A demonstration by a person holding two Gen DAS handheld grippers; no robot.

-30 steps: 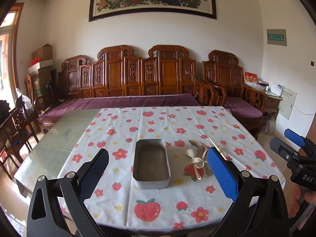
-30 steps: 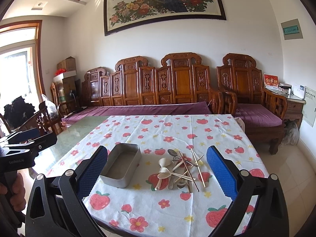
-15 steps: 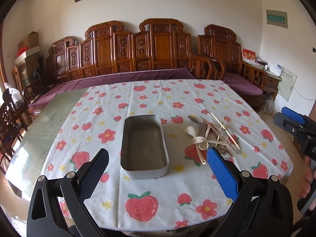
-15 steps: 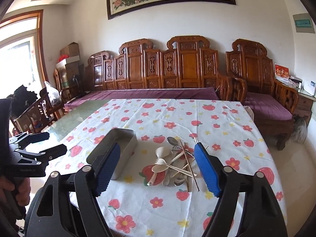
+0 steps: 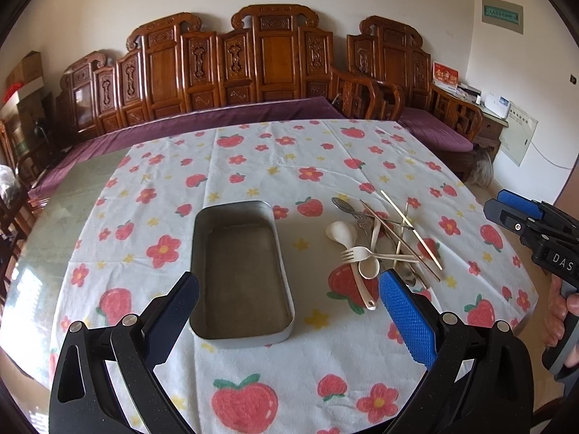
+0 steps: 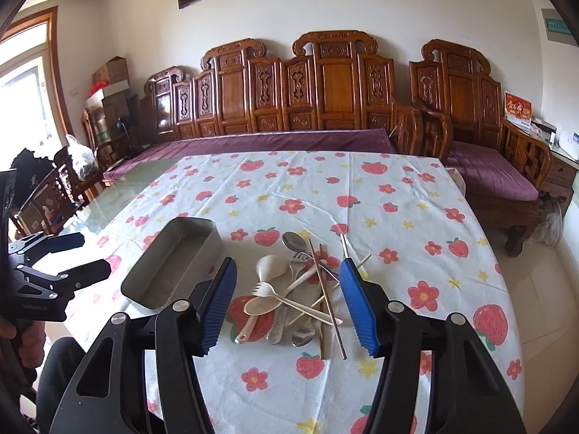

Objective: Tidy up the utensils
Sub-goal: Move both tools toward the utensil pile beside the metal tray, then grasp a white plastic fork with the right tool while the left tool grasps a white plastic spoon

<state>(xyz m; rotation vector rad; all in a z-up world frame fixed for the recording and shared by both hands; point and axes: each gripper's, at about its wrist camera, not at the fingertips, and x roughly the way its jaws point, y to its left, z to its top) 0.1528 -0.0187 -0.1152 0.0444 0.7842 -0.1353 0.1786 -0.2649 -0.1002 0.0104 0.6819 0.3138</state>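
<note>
An empty metal tin [image 5: 240, 271] lies on the flowered tablecloth, also in the right wrist view [image 6: 173, 264]. To its right is a pile of utensils [image 5: 380, 246]: cream plastic spoons and a fork, metal spoons, chopsticks. The pile shows in the right wrist view [image 6: 304, 296]. My left gripper [image 5: 289, 300] is open and empty, above the tin's near end. My right gripper [image 6: 287, 289] is open and empty, just above the pile with its jaws on either side. The right gripper also shows at the right edge of the left wrist view [image 5: 521, 213].
The table [image 5: 43, 238] has a glass top bare on the left, with the strawberry cloth [image 6: 398, 195] over the rest. A carved wooden bench [image 5: 253, 72] with purple cushions runs behind. Chairs [image 6: 47, 195] stand at the left.
Both grippers have moved forward and down toward the table. The right gripper has come over the utensil pile and the left over the tin.
</note>
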